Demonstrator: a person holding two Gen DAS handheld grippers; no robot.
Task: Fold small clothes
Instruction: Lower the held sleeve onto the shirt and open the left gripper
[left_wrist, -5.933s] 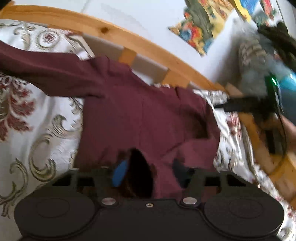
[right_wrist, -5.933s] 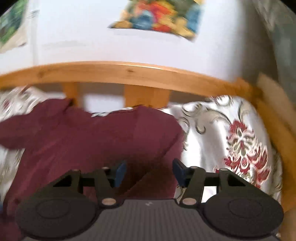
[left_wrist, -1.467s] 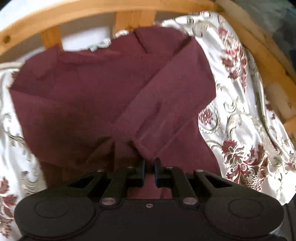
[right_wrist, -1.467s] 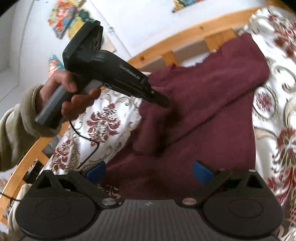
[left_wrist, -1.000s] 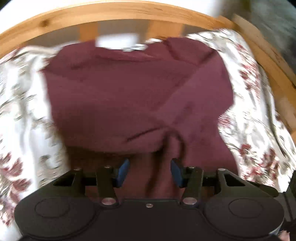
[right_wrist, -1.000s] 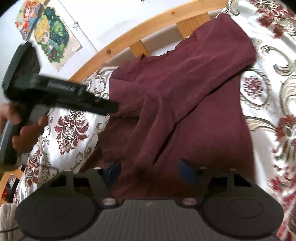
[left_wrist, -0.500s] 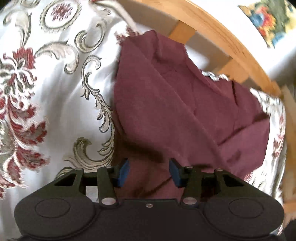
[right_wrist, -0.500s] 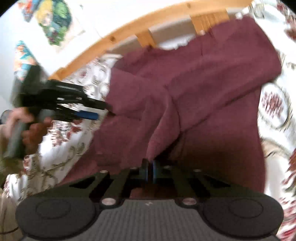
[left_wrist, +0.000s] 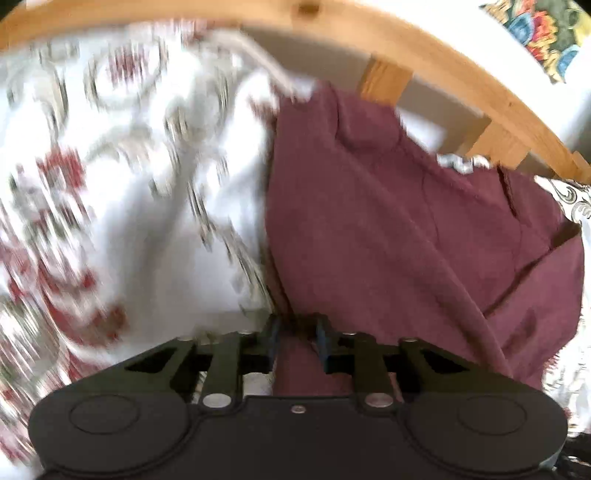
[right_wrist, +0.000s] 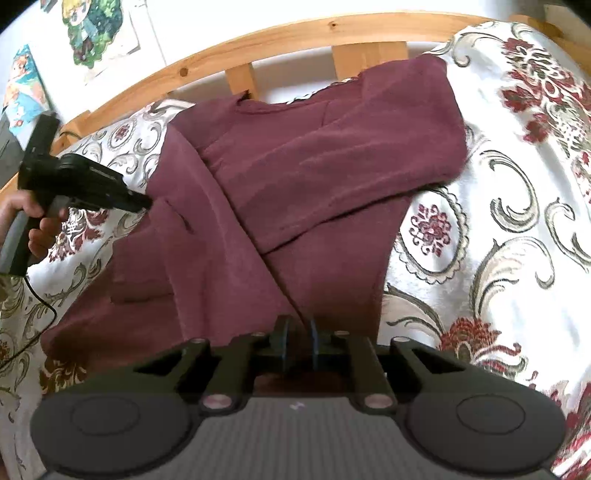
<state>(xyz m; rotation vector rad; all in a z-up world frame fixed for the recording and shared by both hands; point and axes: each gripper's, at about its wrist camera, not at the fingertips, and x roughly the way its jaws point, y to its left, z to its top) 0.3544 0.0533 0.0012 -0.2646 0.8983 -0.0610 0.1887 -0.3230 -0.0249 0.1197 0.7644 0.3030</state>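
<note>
A maroon top (right_wrist: 295, 177) is spread on a flowered bedspread (right_wrist: 498, 229) beside a wooden bed rail (right_wrist: 258, 40), both sleeves laid across the front. The left gripper (left_wrist: 297, 341) is seen closing at the top's left edge, cloth between its narrow jaws. The right gripper (right_wrist: 298, 341) is opening slightly at the lower hem, cloth lying between its jaws.

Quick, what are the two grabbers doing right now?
Left gripper: closing, with the maroon shirt edge between its pads.
Right gripper: opening slightly, shirt hem between its pads.
</note>
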